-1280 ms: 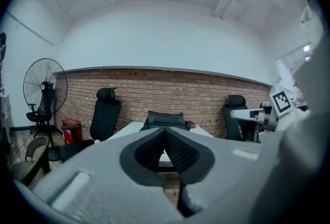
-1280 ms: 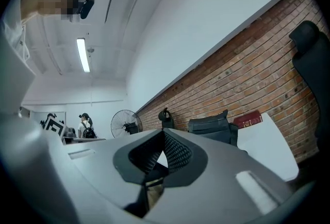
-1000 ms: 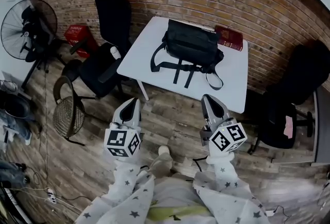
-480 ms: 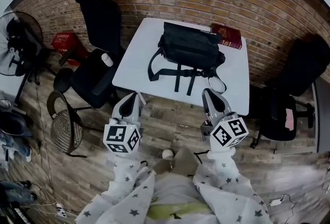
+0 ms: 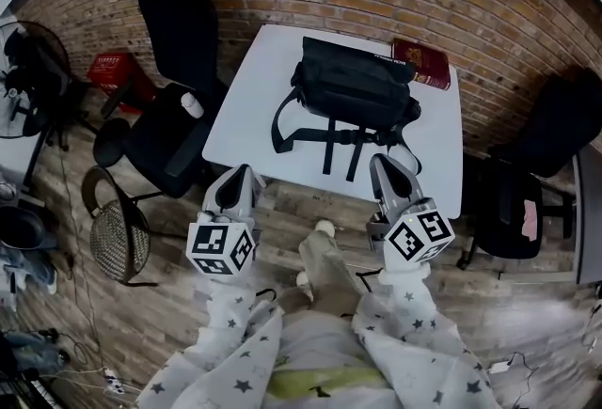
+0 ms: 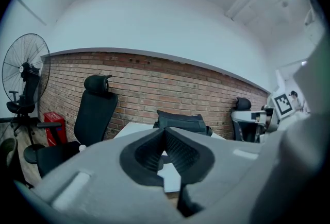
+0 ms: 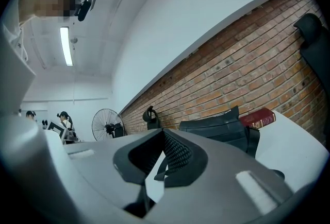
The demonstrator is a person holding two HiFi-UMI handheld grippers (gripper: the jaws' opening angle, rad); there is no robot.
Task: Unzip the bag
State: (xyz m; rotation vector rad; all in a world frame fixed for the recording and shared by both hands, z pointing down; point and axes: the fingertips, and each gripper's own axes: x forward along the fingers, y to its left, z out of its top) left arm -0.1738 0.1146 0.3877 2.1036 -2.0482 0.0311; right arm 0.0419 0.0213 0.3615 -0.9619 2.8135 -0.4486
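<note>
— Brick wall along the back, plank flooring underfoot. What stands at the far left?

— A black pedestal fan (image 5: 26,69). After it come a red box (image 5: 118,70) on the floor by the wall and a tall black office chair (image 5: 179,31). A round mesh basket (image 5: 120,238) sits nearer us.

— And the desk?

— It is a white rectangular desk (image 5: 240,120) set against the wall, with that chair at its left edge.

— Where is the left gripper?

— The left gripper (image 5: 243,172) hovers just short of the desk's near edge, toward the near left corner. Its jaws are pressed together with nothing between them.

— The bag?

— The black fabric bag (image 5: 353,83) lies about midway along the desk, closer to the far edge. Its webbing straps (image 5: 334,139) trail toward the near edge. I cannot make out its zip from these views.

— And the right gripper?

— The right gripper (image 5: 381,161) has its tip at the near edge, just below the strap ends and apart from the bag. Its jaws are also closed on nothing.

— Anything further right?

— A dark red hardback book (image 5: 421,64) lies at the far right corner, just beside the bag. A second black office chair (image 5: 541,163) stands past the desk's right edge.
</note>
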